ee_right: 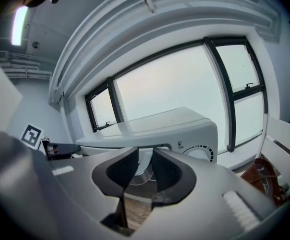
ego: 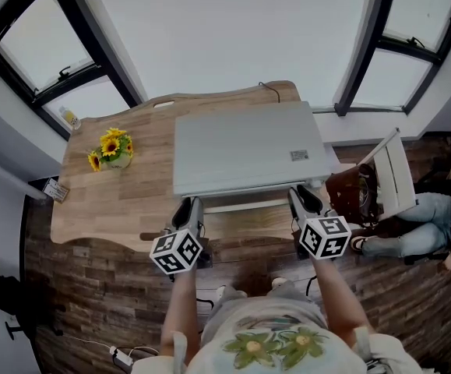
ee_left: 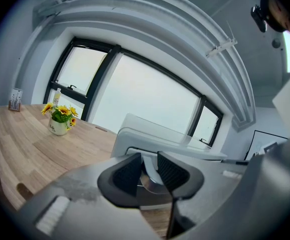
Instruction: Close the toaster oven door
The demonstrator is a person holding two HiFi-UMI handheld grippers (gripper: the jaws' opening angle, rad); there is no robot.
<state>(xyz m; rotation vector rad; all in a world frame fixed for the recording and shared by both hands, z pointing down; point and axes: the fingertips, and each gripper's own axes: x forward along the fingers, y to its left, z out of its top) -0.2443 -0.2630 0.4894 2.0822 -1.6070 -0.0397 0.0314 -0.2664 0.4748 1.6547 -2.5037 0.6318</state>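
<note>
- 1 floor (ego: 93, 302): dark wood planks are seen, matte, in mixed tones.
- 2 window sections (ego: 50, 49) (ego: 412, 22): dark frames, bright glass; one is set at each side of a pale wall.
- 1 table (ego: 100, 201): light wood with visible grain, a flat top and rounded wavy edges.
- 1 toaster oven (ego: 244, 150): a pale grey-white box with smooth metal skin and rounded top edges. It is placed at the middle-right of the table with its front toward the person. 1 round dial (ee_right: 200, 154) is seen on the front face.
- 1 white chair (ego: 396, 174) is seen to the right of the table, with a seated person (ego: 435, 209) just beyond it.
- 1 door handle (ego: 248, 206): a pale straight bar along the oven's front edge, just above the table. The door is swung out from the front; its angle cannot be told.
- 2 grippers, grey with dark ribbed pads. The left gripper (ego: 188, 206) (ee_left: 148, 171) is closed to a narrow gap on the handle's left end. The right gripper (ego: 297, 195) (ee_right: 143, 166) is clamped likewise on the right end.
- 2 marker cubes (ego: 177, 252) (ego: 324, 236): white with black square patterns, one per gripper.
- 1 vase of sunflowers (ego: 112, 150) (ee_left: 59, 121): a small pale pot with yellow blooms, set on the table's left part, well apart from the oven.
- 1 card stand (ego: 55, 190) is seen at the table's left edge.
- 1 small bottle (ego: 69, 118) is seen by the left window.
</note>
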